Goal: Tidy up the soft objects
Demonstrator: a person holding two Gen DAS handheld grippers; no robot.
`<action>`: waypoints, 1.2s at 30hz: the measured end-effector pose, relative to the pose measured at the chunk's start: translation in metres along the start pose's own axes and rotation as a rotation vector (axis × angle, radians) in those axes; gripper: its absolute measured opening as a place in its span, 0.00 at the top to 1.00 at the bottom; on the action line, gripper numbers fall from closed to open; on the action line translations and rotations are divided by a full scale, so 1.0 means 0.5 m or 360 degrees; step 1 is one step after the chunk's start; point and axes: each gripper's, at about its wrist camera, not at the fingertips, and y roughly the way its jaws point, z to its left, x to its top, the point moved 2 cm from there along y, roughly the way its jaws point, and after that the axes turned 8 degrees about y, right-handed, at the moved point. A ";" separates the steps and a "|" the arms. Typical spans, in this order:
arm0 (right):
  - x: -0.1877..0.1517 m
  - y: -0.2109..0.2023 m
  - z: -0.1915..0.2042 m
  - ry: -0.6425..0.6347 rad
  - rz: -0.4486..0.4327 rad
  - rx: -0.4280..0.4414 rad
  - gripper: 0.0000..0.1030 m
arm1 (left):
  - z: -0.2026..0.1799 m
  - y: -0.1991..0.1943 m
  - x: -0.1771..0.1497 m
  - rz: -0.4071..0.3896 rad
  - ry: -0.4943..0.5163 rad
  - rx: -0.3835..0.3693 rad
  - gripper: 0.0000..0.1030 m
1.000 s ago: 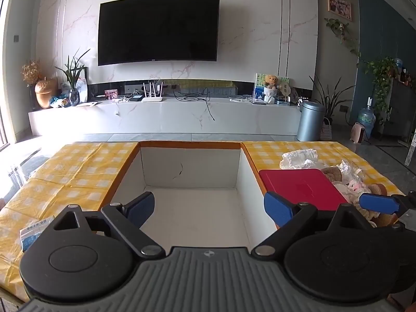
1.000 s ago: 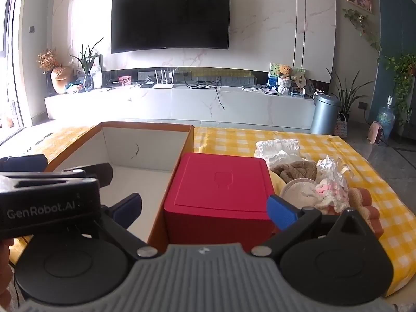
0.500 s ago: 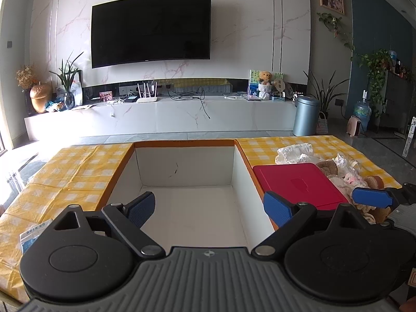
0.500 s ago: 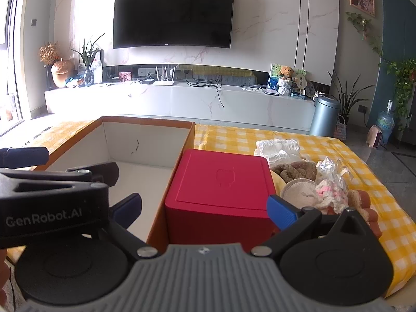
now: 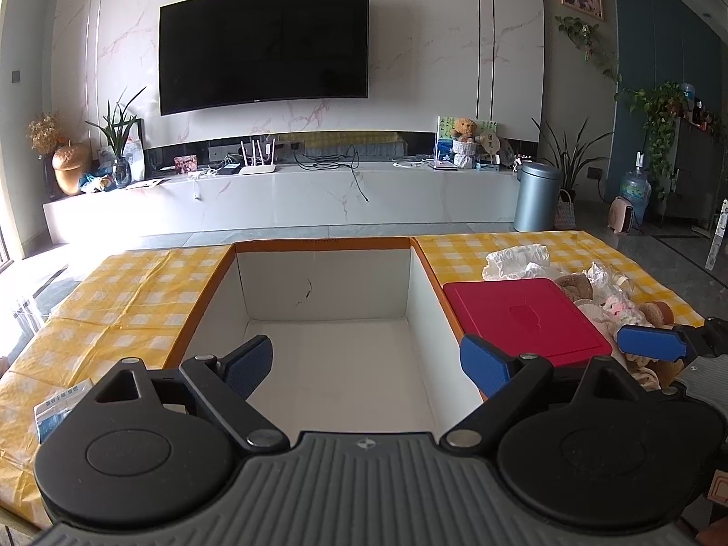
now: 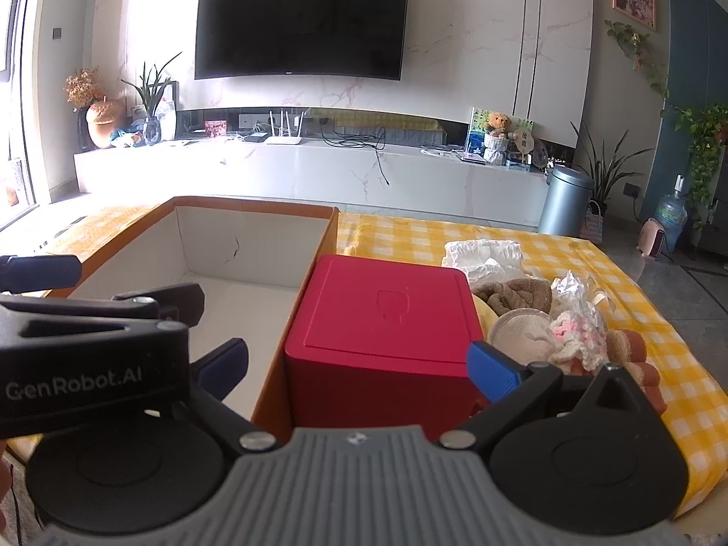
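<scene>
Yellow checked cloth covers the table where I work, and behind it is a living room with a dark television on a marble wall.

On the cloth stands a big open box with white inner walls and an orange rim. It holds nothing that I can see, so I judge it is the place for the soft things. It stands in the middle, between my 2 grippers, which makes it easy to reach from both sides. Touching its right wall is a closed red box.

The soft objects lie in 1 loose pile just to the right of the red box: a white crumpled cloth at the far side, a brown towel-like piece, a beige round piece, something pink and white knitted, and a crinkly clear bag. They overlap, so I cannot tell how many there are. They look light and floppy; I think a pinch on 1 fold may lift a neighbour also.

My left gripper hangs over the open box with its jaws wide apart, holding nothing. My right gripper is also spread wide and free, near the front of the red box, so the pile is a short way to its right.
</scene>
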 end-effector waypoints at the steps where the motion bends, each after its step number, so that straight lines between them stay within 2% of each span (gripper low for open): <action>1: 0.000 0.000 0.000 0.0000 0.0000 -0.0001 0.03 | 0.000 0.000 -0.001 0.0001 0.0000 0.0000 0.00; 36: -0.002 0.005 -0.002 -0.0002 0.0007 -0.0008 0.03 | 0.000 0.000 0.003 0.0030 0.0003 0.0010 0.00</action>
